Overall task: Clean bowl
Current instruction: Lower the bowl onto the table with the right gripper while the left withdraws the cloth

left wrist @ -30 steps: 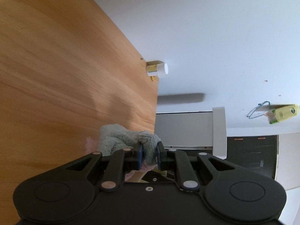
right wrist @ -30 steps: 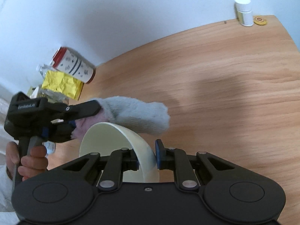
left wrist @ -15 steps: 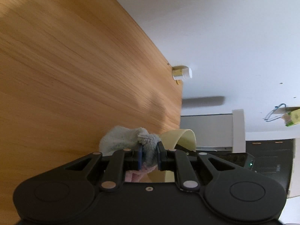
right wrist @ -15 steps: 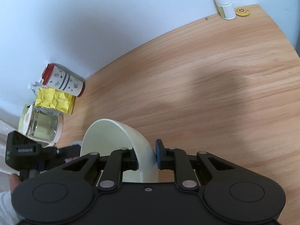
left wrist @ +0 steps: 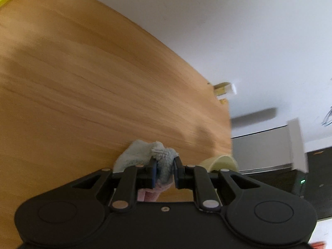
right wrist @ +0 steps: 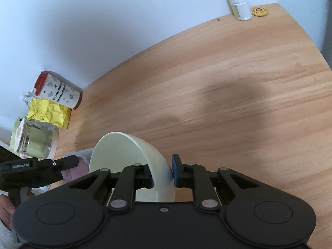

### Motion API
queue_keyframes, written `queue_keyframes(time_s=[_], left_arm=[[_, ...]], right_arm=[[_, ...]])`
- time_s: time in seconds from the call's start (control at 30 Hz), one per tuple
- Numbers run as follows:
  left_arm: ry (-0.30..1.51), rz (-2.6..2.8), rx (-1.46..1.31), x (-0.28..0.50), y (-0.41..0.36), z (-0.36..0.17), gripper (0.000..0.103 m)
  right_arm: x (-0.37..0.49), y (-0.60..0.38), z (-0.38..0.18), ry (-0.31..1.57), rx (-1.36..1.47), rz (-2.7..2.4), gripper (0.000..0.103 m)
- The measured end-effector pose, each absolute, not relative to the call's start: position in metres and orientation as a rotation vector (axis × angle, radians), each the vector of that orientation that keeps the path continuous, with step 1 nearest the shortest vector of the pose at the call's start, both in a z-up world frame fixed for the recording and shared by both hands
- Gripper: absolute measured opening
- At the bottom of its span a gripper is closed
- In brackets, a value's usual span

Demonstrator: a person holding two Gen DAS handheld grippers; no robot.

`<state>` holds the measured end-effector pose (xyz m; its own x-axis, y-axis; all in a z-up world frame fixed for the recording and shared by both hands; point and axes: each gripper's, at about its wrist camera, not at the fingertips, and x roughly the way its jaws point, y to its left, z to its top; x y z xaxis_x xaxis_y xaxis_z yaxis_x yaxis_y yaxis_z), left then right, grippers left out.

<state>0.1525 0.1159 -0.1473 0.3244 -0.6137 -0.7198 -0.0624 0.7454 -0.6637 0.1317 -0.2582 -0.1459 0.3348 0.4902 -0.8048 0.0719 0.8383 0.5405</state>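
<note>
The table (right wrist: pixel 238 83) is wood with a clear grain and a soft, low shine. The bowl (right wrist: pixel 132 151) looks smooth and a little glossy, cream in colour, maybe ceramic or plastic. The cloth (left wrist: pixel 143 152) is fluffy and rough, like a towel, matt. Both grippers, right (right wrist: pixel 162 171) and left (left wrist: pixel 165 171), are matt black plastic with small metal pins. The jar (right wrist: pixel 34 141) is clear glass. The yellow packet (right wrist: pixel 49 113) is crumpled and shiny, like foil. The white bottle (right wrist: pixel 238 4) looks like smooth plastic.

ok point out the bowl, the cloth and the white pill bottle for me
bowl (right wrist: pixel 124 155): right wrist view, on its pale inner wall.
cloth (left wrist: pixel 134 153): left wrist view, on the grey bunched part.
white pill bottle (right wrist: pixel 238 4): right wrist view, on its labelled body.
</note>
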Motion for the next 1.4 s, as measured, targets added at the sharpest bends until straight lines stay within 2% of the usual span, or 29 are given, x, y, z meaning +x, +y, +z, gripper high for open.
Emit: queue_keyframes(time_s=[0.27, 0.63, 1.4], left_arm=[[1.181, -0.357, -0.606, 0.152, 0.115, -0.15, 0.014], [1.212, -0.325, -0.33, 0.153, 0.088, -0.151, 0.014], [1.225, -0.255, -0.194, 0.147, 0.073, -0.159, 0.016]], right_arm=[[0.131, -0.264, -0.158, 1.219, 0.549, 0.271, 0.019], [0.131, -0.274, -0.17, 1.235, 0.55, 0.237, 0.019], [0.134, -0.28, -0.186, 1.242, 0.533, 0.226, 0.013]])
